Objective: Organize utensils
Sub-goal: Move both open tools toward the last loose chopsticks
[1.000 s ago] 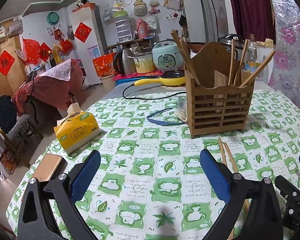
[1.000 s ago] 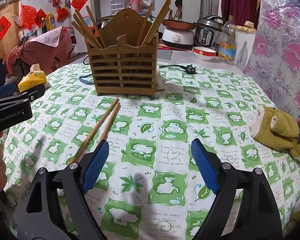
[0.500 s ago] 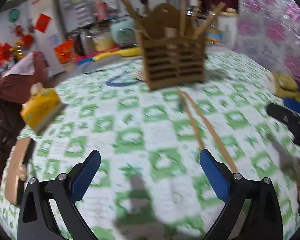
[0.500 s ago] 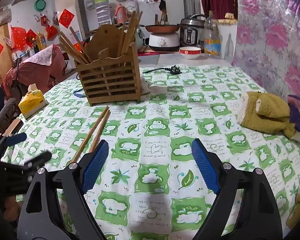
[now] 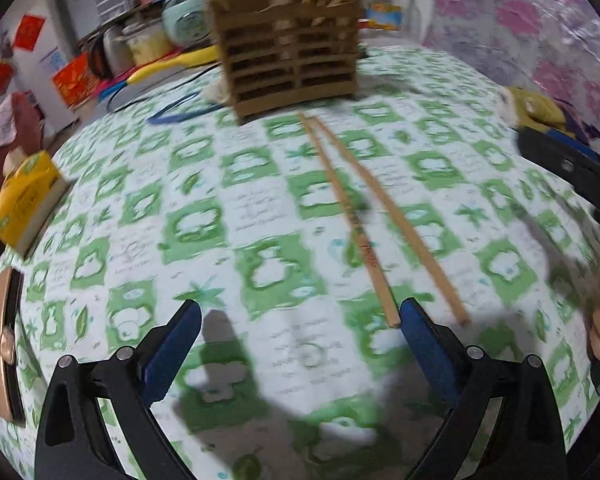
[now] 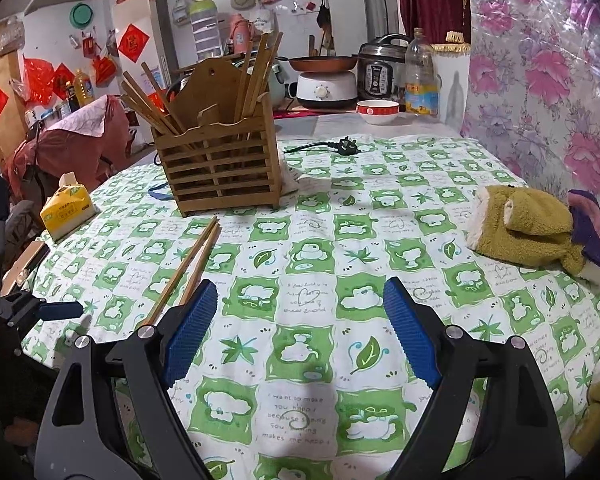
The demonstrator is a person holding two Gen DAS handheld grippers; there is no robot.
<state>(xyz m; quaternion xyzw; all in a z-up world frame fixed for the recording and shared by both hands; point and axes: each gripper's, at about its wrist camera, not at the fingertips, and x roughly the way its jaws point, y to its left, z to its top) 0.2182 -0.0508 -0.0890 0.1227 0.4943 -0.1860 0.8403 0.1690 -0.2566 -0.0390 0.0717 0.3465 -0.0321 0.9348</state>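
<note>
Tablecloth [image 6: 296,412] text: "makes me happy"

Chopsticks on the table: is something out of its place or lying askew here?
Yes. Two chopsticks lie loose on the tablecloth in front of the wooden holder, while the others stand inside it. They lie close together at the holder end and spread apart toward the open left gripper. Nothing looks spilled or broken.

Bare worktop [image 6: 312,248] lies beside two chopsticks [image 6: 188,268]; wooden holder [image 6: 220,168] blocks behind, tissue pack [image 6: 66,210] left.
</note>
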